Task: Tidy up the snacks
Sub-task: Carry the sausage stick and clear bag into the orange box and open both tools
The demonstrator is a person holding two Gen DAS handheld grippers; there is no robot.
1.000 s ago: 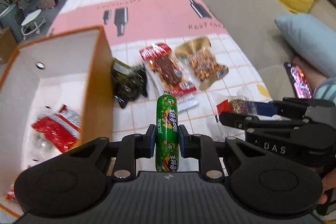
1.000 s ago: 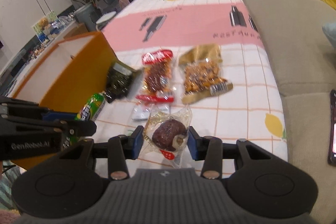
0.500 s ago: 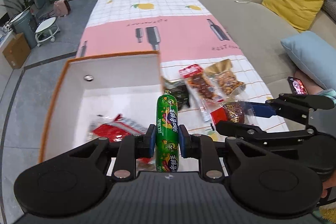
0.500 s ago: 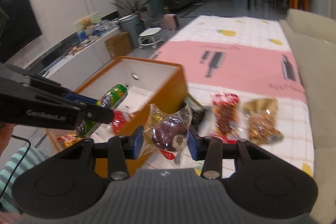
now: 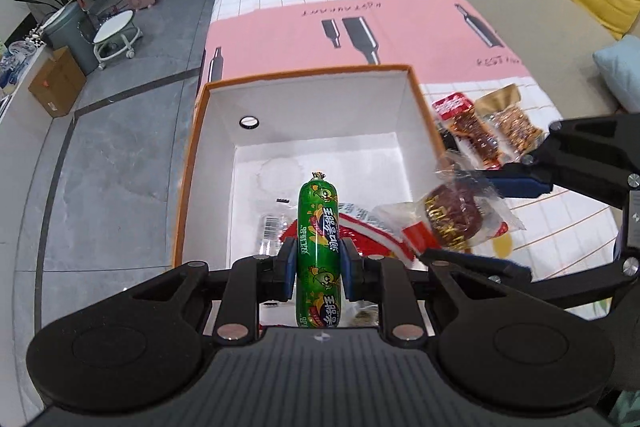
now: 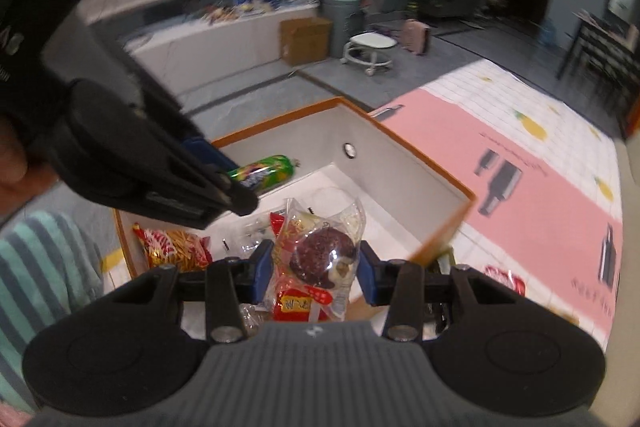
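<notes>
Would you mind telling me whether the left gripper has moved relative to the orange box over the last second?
Yes. The left gripper, shut on the green sausage, has moved from right of the orange box to over its opening.

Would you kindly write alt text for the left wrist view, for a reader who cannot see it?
The left gripper holds a green sausage upright above an open orange box with a white interior. At right, the right gripper holds a clear-wrapped brown pastry over the box's edge; two snack packets lie on the tablecloth beyond.
</notes>
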